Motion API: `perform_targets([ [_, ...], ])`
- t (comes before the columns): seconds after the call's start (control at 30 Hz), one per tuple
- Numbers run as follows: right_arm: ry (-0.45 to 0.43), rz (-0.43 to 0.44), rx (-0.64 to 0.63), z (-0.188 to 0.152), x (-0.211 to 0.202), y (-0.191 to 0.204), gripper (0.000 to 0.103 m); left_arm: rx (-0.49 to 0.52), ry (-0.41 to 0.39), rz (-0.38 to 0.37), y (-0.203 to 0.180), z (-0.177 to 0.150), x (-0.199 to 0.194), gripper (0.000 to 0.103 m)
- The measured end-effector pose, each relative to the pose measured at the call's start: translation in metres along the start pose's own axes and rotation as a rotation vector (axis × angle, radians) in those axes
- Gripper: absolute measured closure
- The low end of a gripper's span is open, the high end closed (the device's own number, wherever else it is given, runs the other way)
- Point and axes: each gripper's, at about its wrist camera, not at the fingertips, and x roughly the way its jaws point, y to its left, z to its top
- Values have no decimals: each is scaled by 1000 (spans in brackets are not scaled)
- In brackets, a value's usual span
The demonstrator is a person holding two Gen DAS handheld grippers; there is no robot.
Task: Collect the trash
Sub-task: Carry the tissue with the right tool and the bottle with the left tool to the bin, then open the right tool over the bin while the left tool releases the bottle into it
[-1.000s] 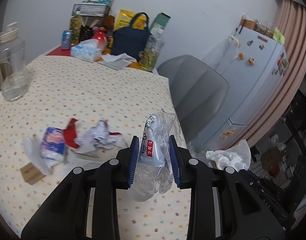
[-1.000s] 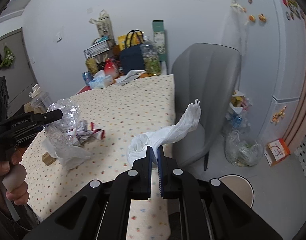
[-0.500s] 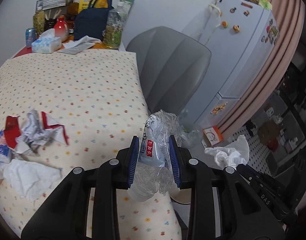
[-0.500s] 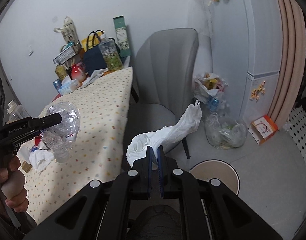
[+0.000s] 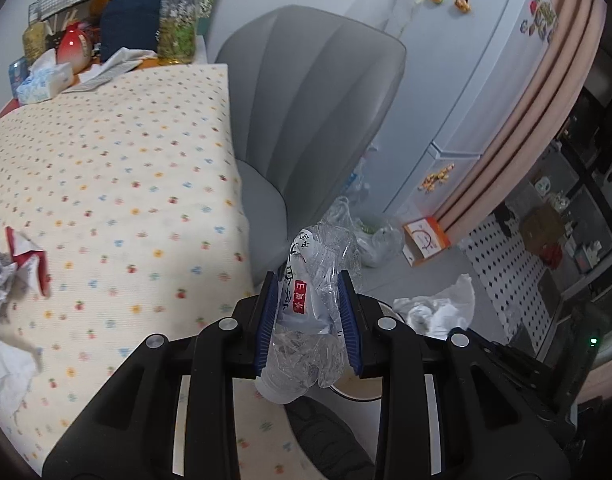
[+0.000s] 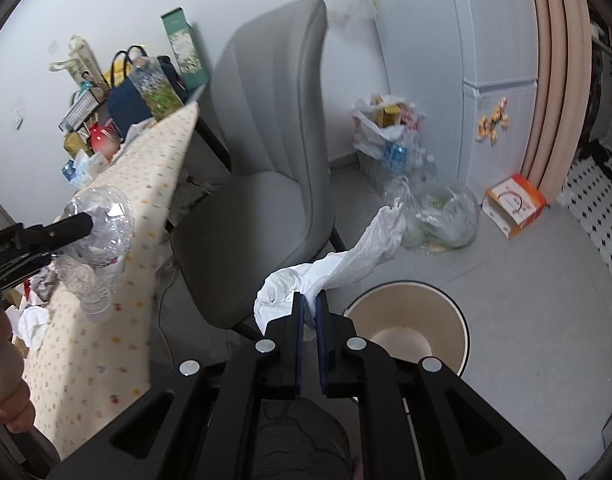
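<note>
Gripping crushed bottle (image 5: 308, 312) past table edge (image 5: 241, 216), bin (image 6: 406, 320) rim unobstructed

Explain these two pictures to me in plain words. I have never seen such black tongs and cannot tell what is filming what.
There is no robot here. A person holds a hand-operated claw in each hand, and each one carries a wide-angle camera looking forward along its two fingers.

The left camera's picture shows the left claw shut on a crushed clear plastic bottle. Beside it is a table with a dotted cloth, with crumpled paper scraps lying at its near edge.

The right camera's picture shows the right claw shut on a crumpled white tissue. Just beyond it on the floor stands a round open bin, next to a grey chair. The left claw with its bottle appears at that picture's left edge.
</note>
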Motion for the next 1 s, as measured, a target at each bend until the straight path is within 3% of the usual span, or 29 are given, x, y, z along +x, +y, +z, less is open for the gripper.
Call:
perform_targets([
  [0.27, 80, -4, 71, -9, 42, -33, 90, 15, 57, 21, -10, -4, 32, 73],
  [0.33, 85, -13, 82, -11, 45, -40, 65, 16, 67, 23, -12, -5, 38, 73],
  [0.37, 77, -25, 87, -12, 44, -43, 47, 20, 73, 24, -13, -6, 41, 73],
  [0.67, 66, -49, 152, -21, 37, -78, 46, 63, 120, 8, -41, -11, 66, 73],
  [1.0, -21, -109, 243, -31, -14, -127, 37, 146, 185, -47, -103, -19, 103, 73],
])
